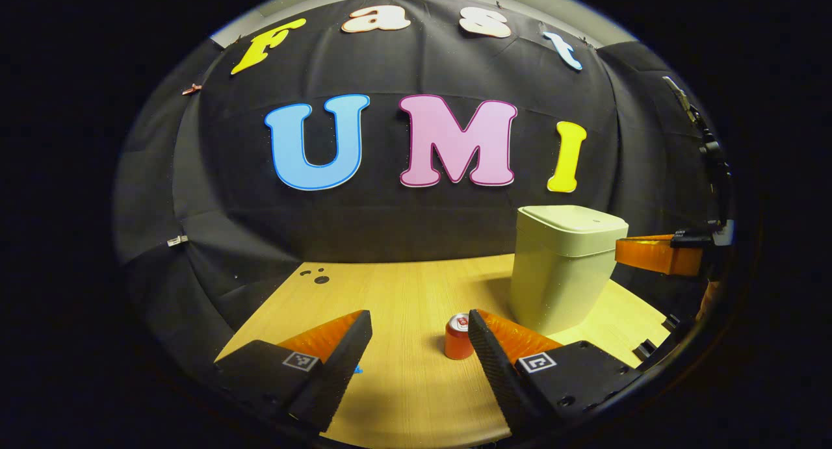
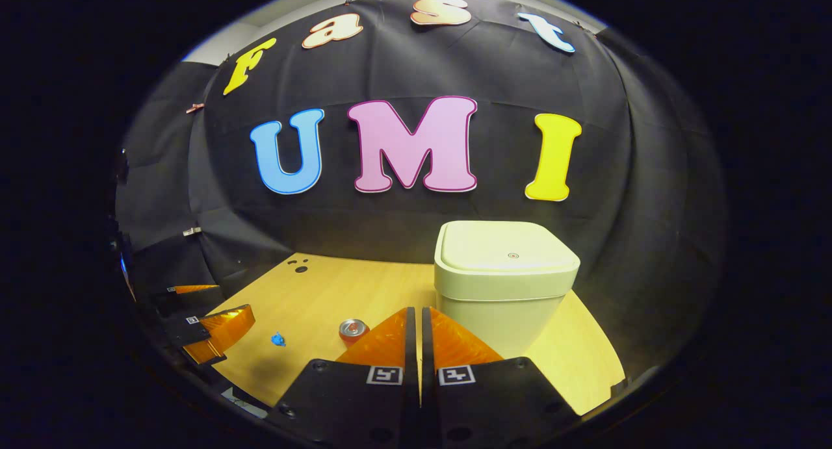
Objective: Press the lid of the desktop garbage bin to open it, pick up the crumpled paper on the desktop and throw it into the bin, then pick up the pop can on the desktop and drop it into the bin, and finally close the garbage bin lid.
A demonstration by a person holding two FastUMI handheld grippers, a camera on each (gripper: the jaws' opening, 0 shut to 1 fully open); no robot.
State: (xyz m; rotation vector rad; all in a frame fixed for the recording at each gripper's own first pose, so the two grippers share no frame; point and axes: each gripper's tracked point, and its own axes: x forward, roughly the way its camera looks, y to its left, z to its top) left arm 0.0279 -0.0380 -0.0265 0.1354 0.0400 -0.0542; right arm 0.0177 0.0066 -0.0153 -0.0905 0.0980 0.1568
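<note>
A: Table (image 2: 364, 286) first, since it carries everything we see: a pale wooden top running back to the black cloth wall.

B: Next in size is the garbage bin (image 2: 504, 286). We find it standing upright toward the table's right side, near the back edge, with its lid (image 2: 507, 247) lying flat and closed.

A: Then the tools. We see our right gripper (image 2: 416, 325) with its two fingers pressed together, nothing between them, pointing at the foot of the bin. In the left gripper view it shows at the right edge, just beside the bin's upper wall.

B: Our left gripper (image 1: 419, 332) has its fingers spread wide and holds nothing. It hovers over the table's front edge.

A: The pop can (image 1: 458, 337) comes after that. We see it upright on the table, in front of the bin and nearer the front edge. In the left gripper view it sits just inside the right-hand finger; whether they touch, we cannot tell.

B: Smallest is the crumpled paper (image 2: 278, 339), a little blue scrap lying left of the can, near the table's front left corner.
</note>
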